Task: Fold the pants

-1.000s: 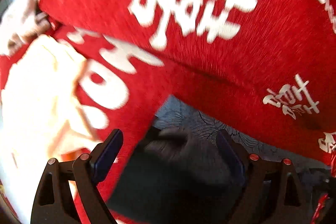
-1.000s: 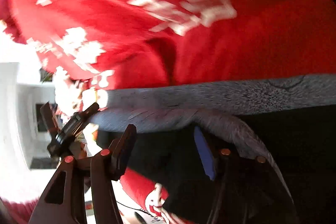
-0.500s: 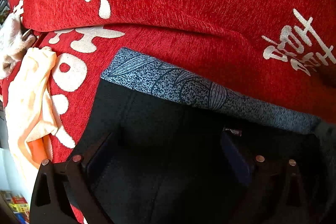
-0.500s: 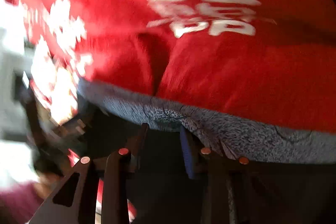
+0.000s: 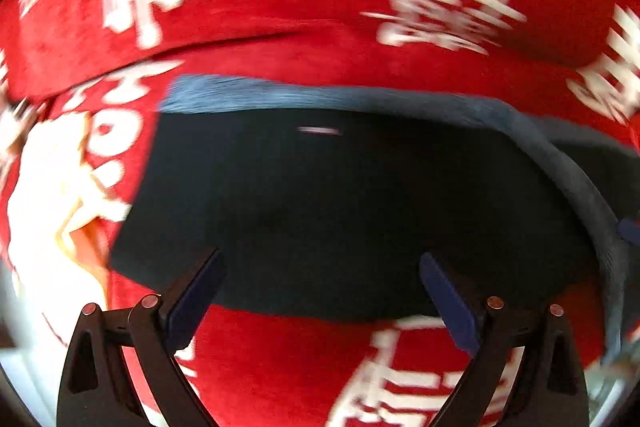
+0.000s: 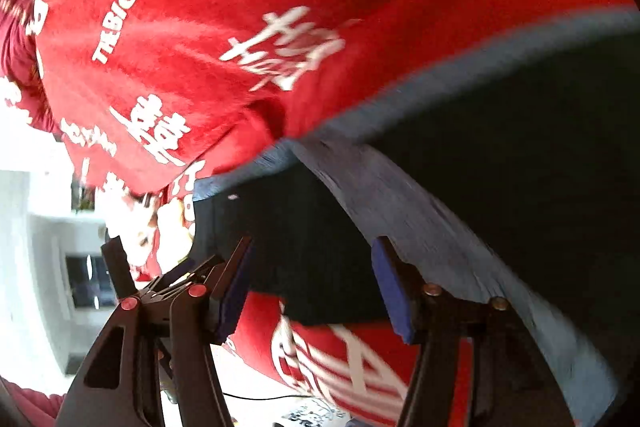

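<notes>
The left gripper (image 5: 320,275) stands wide open at the bottom of its frame, nothing between its jaws, over the lower edge of the black pants (image 5: 340,203). The right gripper (image 6: 312,271) has its jaws opening, spread around the pants (image 6: 500,131) without pressing them. The pants fill mid-frame on a red blanket (image 5: 360,47), grey-blue waistband (image 5: 320,95) along their upper edge.
</notes>
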`<move>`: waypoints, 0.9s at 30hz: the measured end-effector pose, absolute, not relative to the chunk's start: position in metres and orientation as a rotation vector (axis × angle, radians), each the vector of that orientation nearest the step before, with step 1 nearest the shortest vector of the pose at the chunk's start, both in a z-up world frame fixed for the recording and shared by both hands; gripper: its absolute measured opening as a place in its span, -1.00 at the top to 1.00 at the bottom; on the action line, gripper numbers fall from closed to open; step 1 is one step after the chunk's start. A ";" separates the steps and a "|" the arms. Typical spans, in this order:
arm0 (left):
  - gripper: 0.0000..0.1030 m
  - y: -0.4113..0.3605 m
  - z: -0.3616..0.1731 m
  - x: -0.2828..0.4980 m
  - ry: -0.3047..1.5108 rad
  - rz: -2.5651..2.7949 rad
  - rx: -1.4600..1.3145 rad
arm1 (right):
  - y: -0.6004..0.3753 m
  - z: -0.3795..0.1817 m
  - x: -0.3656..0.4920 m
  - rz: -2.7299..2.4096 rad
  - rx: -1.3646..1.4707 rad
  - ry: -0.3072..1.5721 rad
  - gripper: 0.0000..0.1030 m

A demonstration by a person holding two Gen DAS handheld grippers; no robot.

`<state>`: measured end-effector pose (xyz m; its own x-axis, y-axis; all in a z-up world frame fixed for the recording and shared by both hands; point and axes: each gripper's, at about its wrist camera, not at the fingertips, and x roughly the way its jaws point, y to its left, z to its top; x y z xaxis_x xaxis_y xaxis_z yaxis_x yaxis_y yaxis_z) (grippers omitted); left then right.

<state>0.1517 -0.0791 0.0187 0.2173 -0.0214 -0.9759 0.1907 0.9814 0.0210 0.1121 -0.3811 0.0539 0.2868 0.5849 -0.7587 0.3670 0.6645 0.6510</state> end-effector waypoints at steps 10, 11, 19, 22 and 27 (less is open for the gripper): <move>-0.90 -0.197 0.039 0.095 1.380 -0.553 0.101 | -0.448 0.062 -0.062 -0.217 0.988 1.244 -0.23; -0.90 -0.208 0.037 0.091 1.396 -0.581 0.091 | -0.455 0.062 -0.075 -0.254 0.982 1.239 -0.23; -0.90 -0.306 -0.008 0.073 1.507 -0.647 0.041 | -0.534 0.043 -0.166 -0.469 0.958 1.234 -0.24; -0.90 -0.327 -0.016 0.067 1.544 -0.628 -0.006 | -0.554 0.027 -0.183 -0.443 0.996 1.253 -0.24; -0.91 -0.352 -0.021 0.059 1.535 -0.628 0.026 | -0.566 -0.003 -0.185 -0.294 1.109 1.277 -0.28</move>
